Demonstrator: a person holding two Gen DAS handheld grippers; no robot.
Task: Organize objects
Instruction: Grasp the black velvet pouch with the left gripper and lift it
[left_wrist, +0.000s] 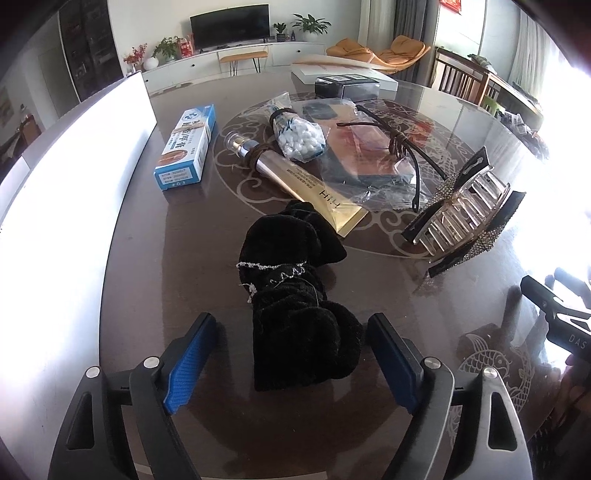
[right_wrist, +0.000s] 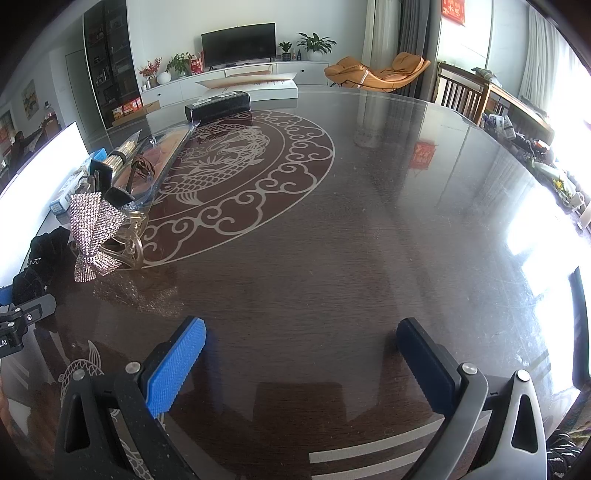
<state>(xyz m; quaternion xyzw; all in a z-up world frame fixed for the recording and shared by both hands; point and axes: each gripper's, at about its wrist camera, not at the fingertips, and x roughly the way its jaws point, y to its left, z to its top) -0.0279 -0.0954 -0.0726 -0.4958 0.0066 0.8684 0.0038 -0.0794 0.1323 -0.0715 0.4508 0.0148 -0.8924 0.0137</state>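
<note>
A black velvet scrunchie (left_wrist: 295, 306) lies on the dark table, its near end between the open fingers of my left gripper (left_wrist: 291, 339). Beyond it lie a gold and silver tube (left_wrist: 295, 177), a bag of cotton balls (left_wrist: 299, 136), a blue and white box (left_wrist: 188, 147), glasses in plastic (left_wrist: 402, 155) and a rhinestone hair claw (left_wrist: 465, 214). My right gripper (right_wrist: 301, 343) is open and empty over bare table. The hair claw (right_wrist: 98, 232) and the scrunchie (right_wrist: 44, 251) show at the left of the right wrist view.
A white panel (left_wrist: 74, 177) stands along the table's left side. A black box (left_wrist: 347, 86) and a white flat box (left_wrist: 343, 70) lie at the far edge. The right gripper's body (left_wrist: 557, 314) shows at the right of the left wrist view. Chairs stand beyond the table's right side.
</note>
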